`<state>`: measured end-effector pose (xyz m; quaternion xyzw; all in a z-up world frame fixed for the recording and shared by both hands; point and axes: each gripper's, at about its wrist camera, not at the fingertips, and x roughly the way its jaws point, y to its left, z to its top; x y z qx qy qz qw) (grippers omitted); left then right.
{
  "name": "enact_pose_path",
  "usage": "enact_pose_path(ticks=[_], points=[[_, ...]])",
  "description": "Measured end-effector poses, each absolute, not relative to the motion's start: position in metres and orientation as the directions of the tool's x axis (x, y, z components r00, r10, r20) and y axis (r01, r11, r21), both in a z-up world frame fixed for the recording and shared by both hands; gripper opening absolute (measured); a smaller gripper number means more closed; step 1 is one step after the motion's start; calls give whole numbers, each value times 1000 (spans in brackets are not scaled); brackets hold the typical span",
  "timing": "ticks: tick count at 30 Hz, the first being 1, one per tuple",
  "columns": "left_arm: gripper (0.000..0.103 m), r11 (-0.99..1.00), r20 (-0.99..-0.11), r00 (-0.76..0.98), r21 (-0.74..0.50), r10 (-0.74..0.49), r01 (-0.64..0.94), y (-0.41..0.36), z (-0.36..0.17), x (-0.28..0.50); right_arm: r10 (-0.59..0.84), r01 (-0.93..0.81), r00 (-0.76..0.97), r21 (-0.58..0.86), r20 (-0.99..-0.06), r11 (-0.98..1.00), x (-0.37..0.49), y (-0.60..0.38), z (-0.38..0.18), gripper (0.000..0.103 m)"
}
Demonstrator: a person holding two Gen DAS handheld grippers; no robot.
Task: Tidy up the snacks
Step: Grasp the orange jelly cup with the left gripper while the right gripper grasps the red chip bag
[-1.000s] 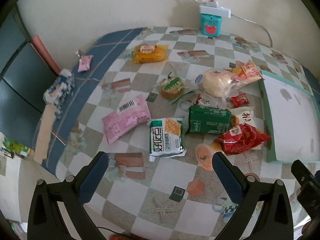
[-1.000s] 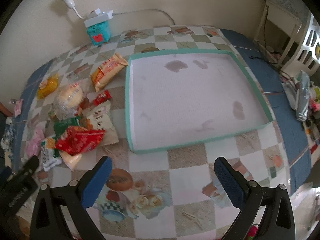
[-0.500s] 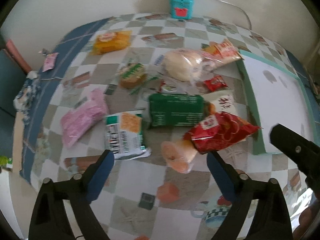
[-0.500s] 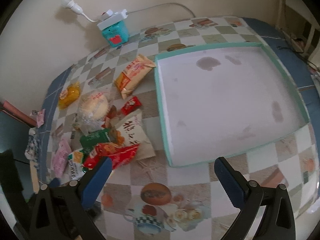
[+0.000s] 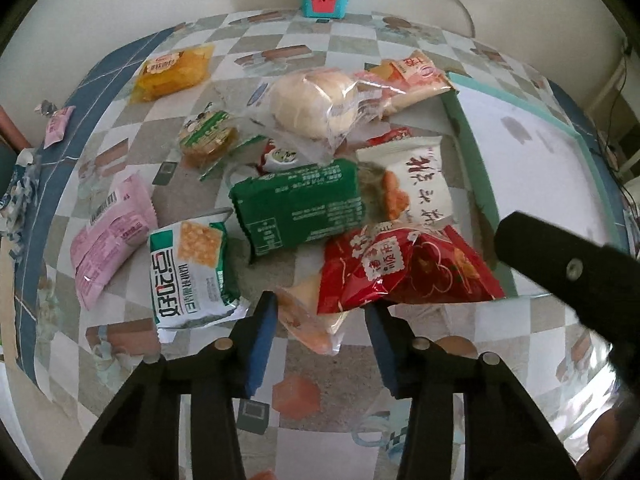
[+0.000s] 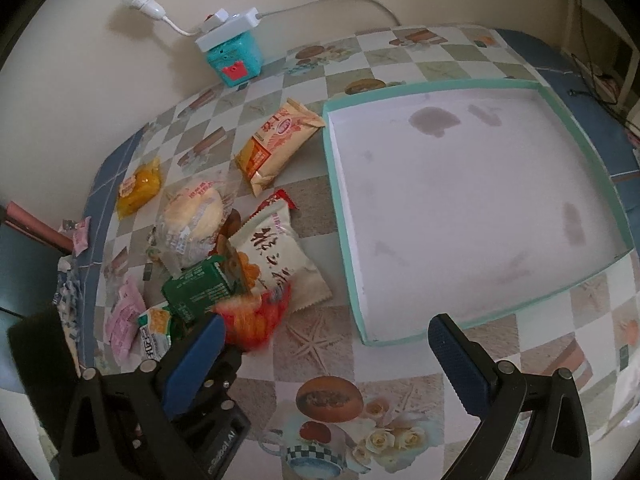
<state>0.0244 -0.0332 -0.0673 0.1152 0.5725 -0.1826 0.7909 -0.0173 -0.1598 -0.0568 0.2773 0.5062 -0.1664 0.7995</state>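
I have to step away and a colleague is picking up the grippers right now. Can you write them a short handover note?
Left gripper: open, jaws either side of the orange packet that lies partly under the red snack bag; nothing gripped yet.
Right gripper: open, holding nothing, above the table near the tray's front corner.
Snacks: all piled on the table left of the tray, including the green pack, white bag, bun and cracker pack.
Done: nothing in the tray yet.
Left: move every snack into the tray.
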Motion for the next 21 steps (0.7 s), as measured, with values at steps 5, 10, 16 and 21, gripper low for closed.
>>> enact_pose_path(ticks=[5, 10, 16, 21], points=[[25, 912, -947, 270, -52, -175, 408, -26, -65, 25, 28, 549, 434, 289, -900, 784, -14, -158, -60, 103], [25, 919, -948, 265, -63, -178, 390, -17, -65, 26, 38, 553, 431, 297, -902, 779, -12, -156, -63, 103], [18, 941, -944, 266, -104, -195, 321, 1, -61, 33, 45, 546, 429, 298, -902, 783, -10, -153, -64, 103], [9, 954, -934, 279, -150, -223, 260, 19, -53, 41, 54, 540, 416, 294, -908, 788, -9, -148, -68, 102]])
